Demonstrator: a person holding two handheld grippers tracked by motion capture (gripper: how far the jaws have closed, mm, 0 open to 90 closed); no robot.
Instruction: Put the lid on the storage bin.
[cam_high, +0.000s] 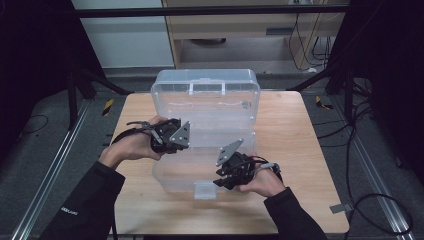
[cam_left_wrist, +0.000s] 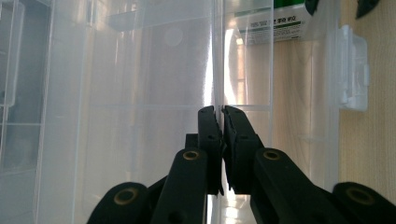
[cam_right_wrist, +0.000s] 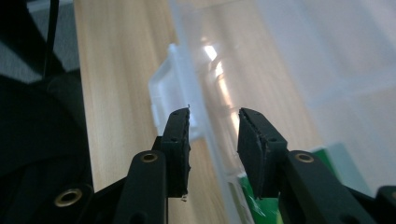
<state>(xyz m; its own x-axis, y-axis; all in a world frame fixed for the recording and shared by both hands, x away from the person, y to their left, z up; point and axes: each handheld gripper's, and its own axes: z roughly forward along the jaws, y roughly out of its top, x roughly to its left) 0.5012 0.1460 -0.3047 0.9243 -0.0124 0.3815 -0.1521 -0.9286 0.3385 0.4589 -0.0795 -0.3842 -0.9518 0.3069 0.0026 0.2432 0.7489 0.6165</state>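
A clear plastic storage box (cam_high: 170, 176) stands open on the wooden table, its lid (cam_high: 205, 97) raised at the back. My left gripper (cam_high: 172, 145) reaches in from the box's left side. In the left gripper view it (cam_left_wrist: 220, 109) is shut on a thin clear wall (cam_left_wrist: 215, 56) of the box. At the front my right gripper (cam_high: 222, 182) is open. Its jaws (cam_right_wrist: 214, 112) straddle the front wall beside the white latch (cam_right_wrist: 170, 88), with the pads not pressing. A green packet (cam_right_wrist: 345, 163) lies inside the box.
The latch (cam_high: 204, 190) hangs at the middle of the front wall. The wooden table (cam_high: 300, 150) has bare surface right of the box and in front of it. Metal rails and cables run along the floor on both sides.
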